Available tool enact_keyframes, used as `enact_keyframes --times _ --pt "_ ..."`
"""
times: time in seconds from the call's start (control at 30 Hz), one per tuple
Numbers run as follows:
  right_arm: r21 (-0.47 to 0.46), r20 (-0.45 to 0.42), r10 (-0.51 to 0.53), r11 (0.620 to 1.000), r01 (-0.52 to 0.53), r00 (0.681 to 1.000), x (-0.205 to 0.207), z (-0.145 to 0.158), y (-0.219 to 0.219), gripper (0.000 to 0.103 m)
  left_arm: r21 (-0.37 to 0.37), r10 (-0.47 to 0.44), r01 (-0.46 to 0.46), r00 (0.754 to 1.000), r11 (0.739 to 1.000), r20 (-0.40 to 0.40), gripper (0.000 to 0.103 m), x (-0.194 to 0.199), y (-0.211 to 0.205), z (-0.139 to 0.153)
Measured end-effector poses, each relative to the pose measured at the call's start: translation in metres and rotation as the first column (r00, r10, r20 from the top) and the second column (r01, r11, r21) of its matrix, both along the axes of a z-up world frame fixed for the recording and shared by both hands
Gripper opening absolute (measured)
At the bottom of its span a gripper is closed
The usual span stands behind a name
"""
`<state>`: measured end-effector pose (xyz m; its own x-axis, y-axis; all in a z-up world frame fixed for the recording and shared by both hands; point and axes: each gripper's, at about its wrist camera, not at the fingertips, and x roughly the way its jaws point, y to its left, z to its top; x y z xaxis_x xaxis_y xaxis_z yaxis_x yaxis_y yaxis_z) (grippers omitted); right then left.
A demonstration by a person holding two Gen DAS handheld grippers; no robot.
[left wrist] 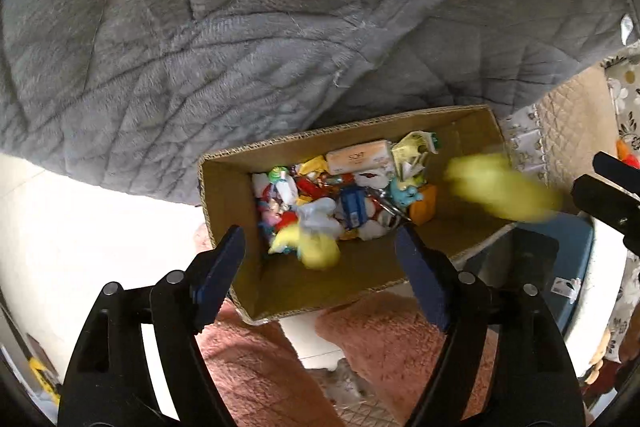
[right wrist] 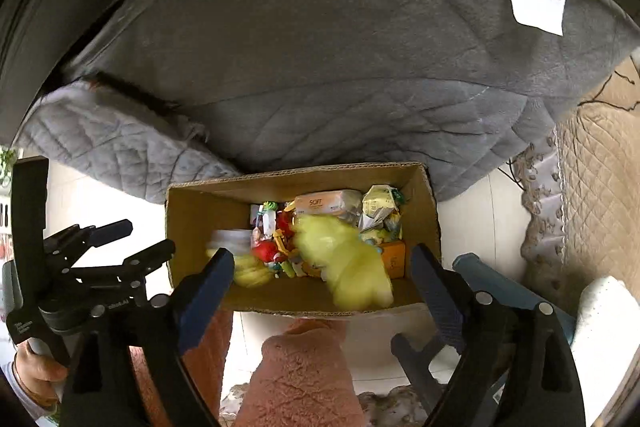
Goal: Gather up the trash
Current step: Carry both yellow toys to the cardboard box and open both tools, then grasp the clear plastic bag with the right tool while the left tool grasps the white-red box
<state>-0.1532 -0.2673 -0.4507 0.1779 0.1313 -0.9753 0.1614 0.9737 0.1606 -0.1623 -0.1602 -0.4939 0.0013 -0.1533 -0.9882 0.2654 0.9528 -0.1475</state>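
Two blurred yellow pieces of trash, one under the left tool (left wrist: 320,251) and one under the right tool (right wrist: 322,267), hang over the open cardboard box (left wrist: 224,163), which sits on the floor against a grey quilt (left wrist: 240,27). The left yellow piece (left wrist: 316,251) and the right yellow piece (right wrist: 344,267) lie directly below and between wide-spread jaws that touch neither. The box's long axis runs left to right beneath both tools, already heaped with bright wrappers (left wrist: 320,195).

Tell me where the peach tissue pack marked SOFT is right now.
In both wrist views the peach tissue pack marked SOFT lies atop the wrappers inside the brown cardboard box, against its far wall, beside the gray quilted blanket.
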Motion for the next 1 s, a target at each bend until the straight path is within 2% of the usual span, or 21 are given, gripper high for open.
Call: enact_keyframes --times 0.13,0.23,0.27,0.33,0.4,0.43,0.47,0.5,0.57,0.6,0.67,0.73,0.77,0.83,0.9,0.97,1.0 --pt "0.028 0.010 -0.021 0.999 0.021 1.000 0.003 0.023 -0.007 0.088 -0.020 0.010 -0.011 1.000 1.000 -0.012 0.076 0.006 0.009 0.023" --pt "0.050 0.062 0.001 0.999 -0.004 0.998 0.005 0.065 -0.005 0.088 -0.083 -0.016 0.016 1.000 0.996 0.004 0.076 0.003 0.017 0.070" --pt "0.052 0.082 0.010 0.999 -0.015 0.997 0.006 0.078 -0.004 0.088 -0.093 -0.046 0.049 0.998 0.994 0.033 0.076 0.000 0.019 0.090" --pt "0.079 0.157 0.042 0.995 -0.055 0.987 0.010 0.125 -0.001 0.088 -0.060 -0.144 0.151 0.984 0.987 0.108 0.076 -0.010 0.023 0.127" --pt "0.091 0.229 0.056 0.993 -0.079 0.972 0.018 0.164 0.001 0.089 0.011 -0.254 0.256 0.950 0.967 0.182 0.076 -0.019 0.029 0.164" --pt "0.093 0.274 0.054 0.992 -0.083 0.960 0.025 0.185 0.001 0.092 0.020 -0.279 0.281 0.939 0.959 0.203 0.076 -0.020 0.033 0.176" --pt "0.087 0.306 0.049 0.993 -0.080 0.951 0.032 0.199 0.001 0.098 0.025 -0.303 0.306 0.923 0.952 0.237 0.076 -0.019 0.040 0.198" --pt "0.069 0.356 0.038 0.995 -0.066 0.934 0.046 0.219 -0.003 0.098 0.023 -0.302 0.307 0.919 0.952 0.253 0.076 -0.017 0.044 0.210" --pt "0.050 0.410 0.014 0.998 -0.038 0.912 0.076 0.239 -0.012 0.098 -0.004 -0.270 0.283 0.919 0.959 0.287 0.076 -0.003 0.057 0.238" --pt "0.032 0.432 -0.008 0.999 -0.006 0.902 0.104 0.247 -0.021 0.098 -0.023 -0.244 0.262 0.923 0.965 0.296 0.076 0.007 0.064 0.250" --pt "0.005 0.456 -0.064 0.998 0.070 0.888 0.158 0.251 -0.043 0.098 -0.052 -0.190 0.217 0.931 0.975 0.313 0.076 0.026 0.076 0.264" --pt "0.041 0.446 -0.162 0.986 0.161 0.880 0.203 0.246 -0.068 0.098 -0.067 -0.152 0.183 0.933 0.981 0.325 0.076 0.041 0.086 0.272" --pt "0.087 0.431 -0.255 0.967 0.241 0.866 0.233 0.239 -0.089 0.097 -0.077 -0.131 0.164 0.937 0.984 0.324 0.076 0.052 0.093 0.274" --pt "0.123 0.410 -0.360 0.932 0.341 0.838 0.270 0.227 -0.113 0.094 -0.091 -0.101 0.135 0.946 0.987 0.307 0.076 0.068 0.106 0.274" --pt "0.084 0.389 -0.429 0.898 0.433 0.815 0.310 0.214 -0.133 0.091 -0.110 -0.071 0.106 0.956 0.988 0.283 0.076 0.084 0.122 0.270" --pt "0.017 0.364 -0.446 0.881 0.473 0.818 0.337 0.207 -0.141 0.089 -0.111 -0.059 0.090 0.965 0.990 0.255 0.076 0.098 0.135 0.266" --pt "-0.038 0.344 -0.445 0.873 0.486 0.827 0.353 0.199 -0.147 0.083 -0.107 -0.059 0.087 0.969 0.990 0.239 0.076 0.107 0.142 0.263"
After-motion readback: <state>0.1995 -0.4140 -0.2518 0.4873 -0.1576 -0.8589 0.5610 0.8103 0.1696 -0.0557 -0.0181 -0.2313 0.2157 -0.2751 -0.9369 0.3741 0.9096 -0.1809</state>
